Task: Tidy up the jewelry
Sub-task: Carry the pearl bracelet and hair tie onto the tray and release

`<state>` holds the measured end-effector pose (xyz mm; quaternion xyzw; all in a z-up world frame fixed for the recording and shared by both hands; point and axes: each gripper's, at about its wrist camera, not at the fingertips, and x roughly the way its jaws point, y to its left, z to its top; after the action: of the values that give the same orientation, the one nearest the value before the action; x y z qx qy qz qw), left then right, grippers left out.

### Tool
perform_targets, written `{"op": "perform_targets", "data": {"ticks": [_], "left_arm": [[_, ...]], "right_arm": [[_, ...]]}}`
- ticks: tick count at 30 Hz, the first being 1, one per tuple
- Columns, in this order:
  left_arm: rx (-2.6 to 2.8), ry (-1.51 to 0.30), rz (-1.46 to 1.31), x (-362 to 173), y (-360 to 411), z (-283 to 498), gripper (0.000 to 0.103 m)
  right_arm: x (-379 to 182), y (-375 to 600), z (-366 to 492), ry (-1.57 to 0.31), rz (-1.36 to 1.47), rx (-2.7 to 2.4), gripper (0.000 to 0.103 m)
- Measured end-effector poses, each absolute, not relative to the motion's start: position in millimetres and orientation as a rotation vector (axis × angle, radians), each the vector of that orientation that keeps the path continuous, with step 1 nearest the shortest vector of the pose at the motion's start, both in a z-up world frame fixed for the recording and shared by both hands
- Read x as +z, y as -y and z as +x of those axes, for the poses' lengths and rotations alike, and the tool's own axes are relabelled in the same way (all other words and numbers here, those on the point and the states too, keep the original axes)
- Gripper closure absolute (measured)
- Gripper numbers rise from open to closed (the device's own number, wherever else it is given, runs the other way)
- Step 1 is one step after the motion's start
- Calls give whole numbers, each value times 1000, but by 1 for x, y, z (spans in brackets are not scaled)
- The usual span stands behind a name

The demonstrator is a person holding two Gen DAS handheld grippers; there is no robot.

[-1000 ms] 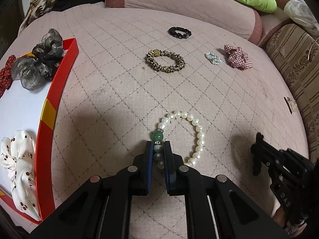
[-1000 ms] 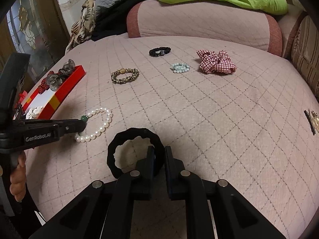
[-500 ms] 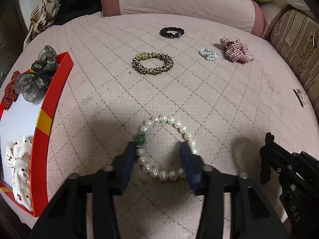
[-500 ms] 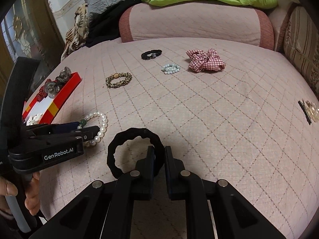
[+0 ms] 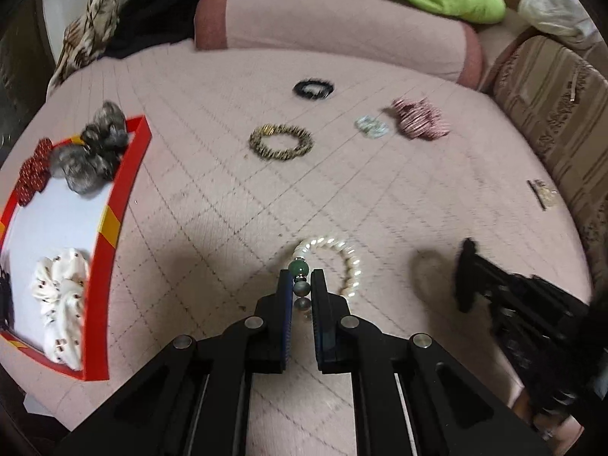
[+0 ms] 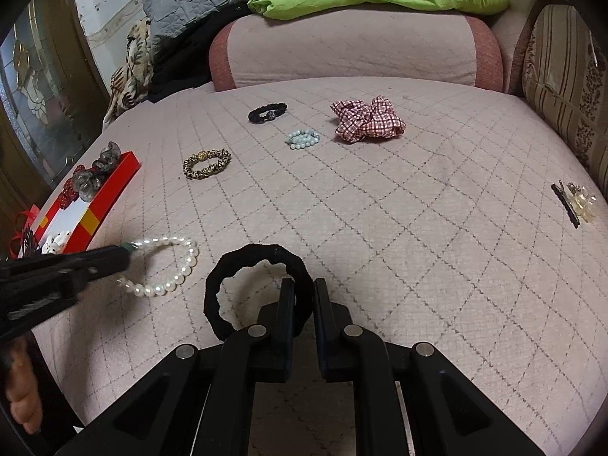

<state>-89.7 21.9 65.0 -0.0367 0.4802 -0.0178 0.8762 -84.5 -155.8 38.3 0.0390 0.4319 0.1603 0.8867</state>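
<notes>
At the left edge of the quilted pink bed cover [image 6: 380, 197] sits the red tray [image 5: 114, 205], already carrying a grey scrunchie [image 5: 95, 152], a red dotted one beside it and a white patterned scrunchie [image 5: 62, 296] nearer me.

My left gripper [image 5: 302, 285] has just been closing, and its jaws now pinch the pearl bracelet [image 5: 342, 254] on the beads just below its green one; the rest of the loop hangs out ahead of the fingers, near the front edge of the cover. I judge the step in hand to be the pick-up of this bracelet, with the carry to the tray next. That calls for a move left over the red rim, then letting go on the bare white floor between the scrunchies.

To the right, my right gripper [image 6: 303, 288] is clamped narrow on a black hair tie [image 6: 250, 262], which stands up from the fingers as a ring. It should wait, then follow.

Further back toward the bolster lie a gold bracelet [image 6: 207, 163], a black bracelet [image 6: 268, 112], a pale bead bracelet [image 6: 302, 138] and a checked scrunchie [image 6: 366, 119], all untouched.
</notes>
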Motion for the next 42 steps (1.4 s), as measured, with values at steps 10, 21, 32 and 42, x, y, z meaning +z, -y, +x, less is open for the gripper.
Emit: {"op": "perform_targets", "data": {"ticks": [10,21,32,42], "left_arm": [[62,-890,-116,125,-65,-127,94],[171,-819,-194,149,-139,-150,94],[249,-791,-326,144,-236,-165,94],[265,-807,-455,126,-303,-132,94]], "right_arm": [[33,166,-81,-934,157,318,93],[60,151,-106,-828,76,358,93],[91,107,-118,-848,103,492,93],[126,-4,-100,-859,40,699,93]]}}
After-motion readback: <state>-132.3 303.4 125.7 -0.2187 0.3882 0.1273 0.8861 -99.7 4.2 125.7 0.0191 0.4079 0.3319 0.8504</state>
